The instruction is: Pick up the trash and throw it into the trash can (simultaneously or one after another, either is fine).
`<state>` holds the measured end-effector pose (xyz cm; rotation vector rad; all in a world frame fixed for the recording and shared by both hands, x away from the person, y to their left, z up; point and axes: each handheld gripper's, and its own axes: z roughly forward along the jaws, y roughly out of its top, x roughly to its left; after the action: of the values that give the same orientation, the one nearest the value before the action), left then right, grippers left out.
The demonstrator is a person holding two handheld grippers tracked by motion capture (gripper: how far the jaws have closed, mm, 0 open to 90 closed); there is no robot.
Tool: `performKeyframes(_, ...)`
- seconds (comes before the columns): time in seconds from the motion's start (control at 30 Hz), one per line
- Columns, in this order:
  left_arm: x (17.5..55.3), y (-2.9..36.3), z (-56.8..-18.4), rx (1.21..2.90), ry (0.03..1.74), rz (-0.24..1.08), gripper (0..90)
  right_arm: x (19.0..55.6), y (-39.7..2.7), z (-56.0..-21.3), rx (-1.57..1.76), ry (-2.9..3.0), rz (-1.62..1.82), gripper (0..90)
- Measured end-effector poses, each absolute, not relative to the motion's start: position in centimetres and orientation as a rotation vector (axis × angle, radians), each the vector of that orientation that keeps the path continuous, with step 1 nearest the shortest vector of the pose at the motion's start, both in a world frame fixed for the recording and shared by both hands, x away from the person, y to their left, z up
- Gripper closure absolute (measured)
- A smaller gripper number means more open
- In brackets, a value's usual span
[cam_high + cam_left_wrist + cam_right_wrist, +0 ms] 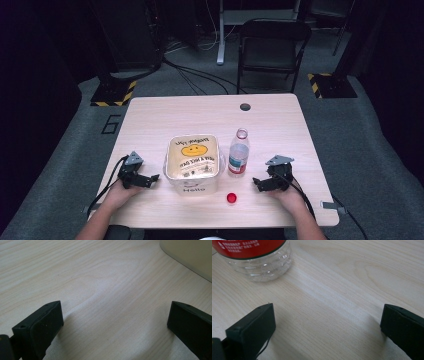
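Start step, nothing gripped: left claw (154, 178) and right claw (256, 183) rest w/ jaws apart, empty. Uncapped clear plastic bottle w/ red label (239, 153) stands just ahead-left of right claw; small red cap (231, 198) between claws, nearer right. Next, probably: right closes on bottle.

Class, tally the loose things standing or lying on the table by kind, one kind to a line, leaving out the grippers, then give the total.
Plastic bottle: 1
Red bottle cap: 1
Cream container with a smiley face: 1
Total: 3
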<state>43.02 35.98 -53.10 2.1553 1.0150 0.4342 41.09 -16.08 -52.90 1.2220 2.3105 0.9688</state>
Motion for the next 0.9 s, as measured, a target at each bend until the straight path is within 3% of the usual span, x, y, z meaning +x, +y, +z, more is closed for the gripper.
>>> performKeyframes(0.6, 43.0, 36.0, -53.1, 2.155, 1.014, 0.434, 0.0, 40.8, -15.7, -52.3, 1.255, 2.340, 0.899, 2.2)
performKeyframes(0.67, 43.0, 36.0, -53.1, 2.154, 1.017, 0.432, 0.0, 40.8, -15.7, -52.1, 1.237, 2.368, 0.892, 6.6)
performKeyframes(0.7, 43.0, 36.0, -53.1, 2.154, 1.016, 0.433, 0.0, 40.7, -15.7, -51.8, 1.228, 2.381, 0.888, 14.6)
performKeyframes(0.8, 43.0, 36.0, -53.1, 2.161, 1.014, 0.426, 0.0, 40.7, -15.8, -51.6, 1.230, 2.394, 0.883, 17.4)
performKeyframes(0.87, 43.0, 36.0, -53.1, 2.162, 1.011, 0.428, 0.0, 40.6, -16.0, -51.4, 1.201, 2.415, 0.879, 25.7)
performKeyframes(0.9, 43.0, 36.0, -53.1, 2.162, 1.011, 0.428, 0.0, 40.6, -16.0, -51.4, 1.201, 2.415, 0.879, 25.7)
